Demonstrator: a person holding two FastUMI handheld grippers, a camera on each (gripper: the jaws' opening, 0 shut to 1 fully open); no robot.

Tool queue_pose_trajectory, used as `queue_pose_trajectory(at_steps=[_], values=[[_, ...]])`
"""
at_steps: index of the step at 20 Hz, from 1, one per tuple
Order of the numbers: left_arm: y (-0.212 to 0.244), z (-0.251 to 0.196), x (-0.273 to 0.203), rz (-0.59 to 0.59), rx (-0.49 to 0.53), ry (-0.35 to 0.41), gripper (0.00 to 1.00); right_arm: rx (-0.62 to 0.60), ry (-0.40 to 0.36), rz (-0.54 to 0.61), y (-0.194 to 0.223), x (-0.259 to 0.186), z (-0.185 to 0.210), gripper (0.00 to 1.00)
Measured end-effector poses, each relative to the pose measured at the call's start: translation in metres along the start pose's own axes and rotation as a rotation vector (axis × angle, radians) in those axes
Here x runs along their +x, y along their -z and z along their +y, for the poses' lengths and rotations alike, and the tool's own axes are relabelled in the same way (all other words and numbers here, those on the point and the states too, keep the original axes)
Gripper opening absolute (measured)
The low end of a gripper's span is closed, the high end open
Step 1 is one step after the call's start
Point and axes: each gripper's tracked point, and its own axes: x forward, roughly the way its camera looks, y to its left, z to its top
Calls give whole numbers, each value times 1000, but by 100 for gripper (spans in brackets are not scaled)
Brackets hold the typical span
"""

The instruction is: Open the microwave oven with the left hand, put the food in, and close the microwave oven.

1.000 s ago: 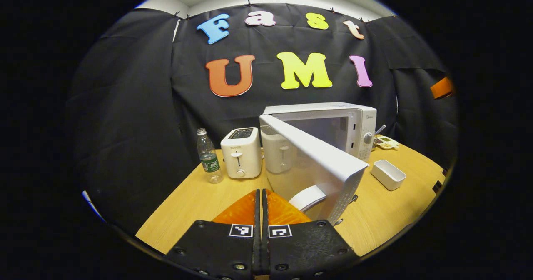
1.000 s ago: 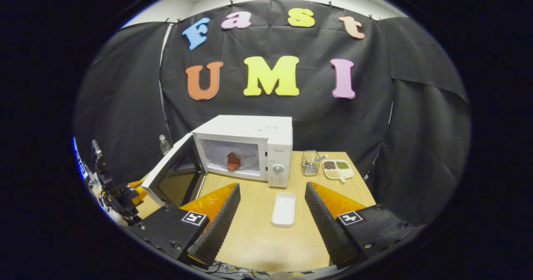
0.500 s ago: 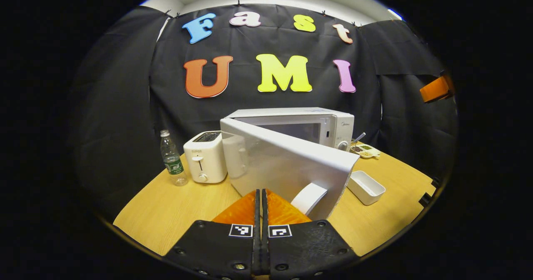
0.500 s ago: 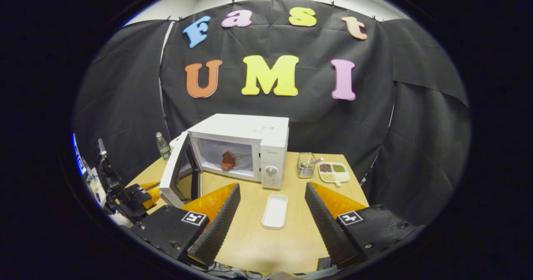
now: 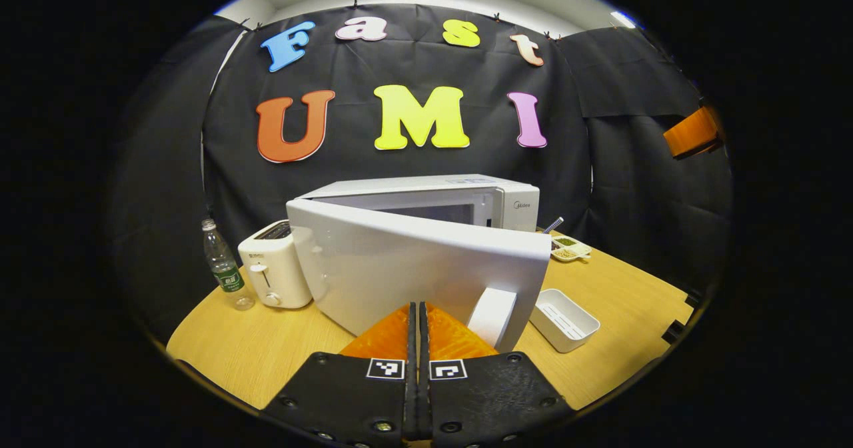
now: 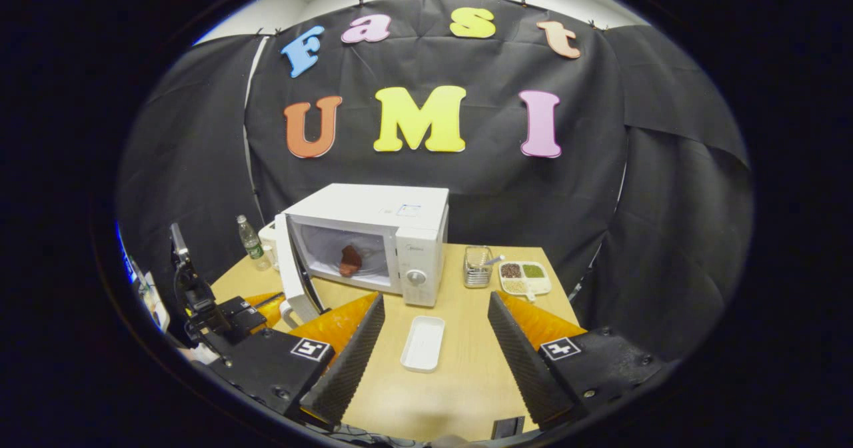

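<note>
Left tongs (image 5: 418,321) pressed together, tips against the half-open door (image 5: 413,268), handle (image 5: 492,315) just right; right tongs (image 6: 433,341) spread, empty.

The microwave (image 5: 426,261) looks like smooth, shiny white plastic; the table (image 6: 460,381) is pale wood; the bottle (image 5: 225,275) is clear plastic.

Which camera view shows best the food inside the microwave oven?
The right gripper view: the reddish food sits in plain sight in the microwave oven behind the half-open door. In the left gripper view the door faces the camera and hides the inside, so the food cannot be seen.
</note>
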Motion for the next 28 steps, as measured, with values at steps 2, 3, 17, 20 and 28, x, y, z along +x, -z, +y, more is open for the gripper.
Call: queue_pose_trajectory(at_steps=[2, 3, 17, 20, 28], values=[[-2, -8, 10, -2, 1, 16, 0, 1, 4, 2, -2, 6, -6, 99], [-5, -12, 14, -3, 4, 21, 0, 2, 8, 3, -3, 8, -9, 99], [-28, -58, 98, -21, 15, 46, 0, 15, 5, 22, -10, 30, -48, 100], [-28, -63, 118, -10, 14, 40, 0, 25, 12, 30, -8, 34, -59, 100], [-34, -66, 157, -9, 22, -3, 0, 51, 26, 45, -1, 34, -80, 99]])
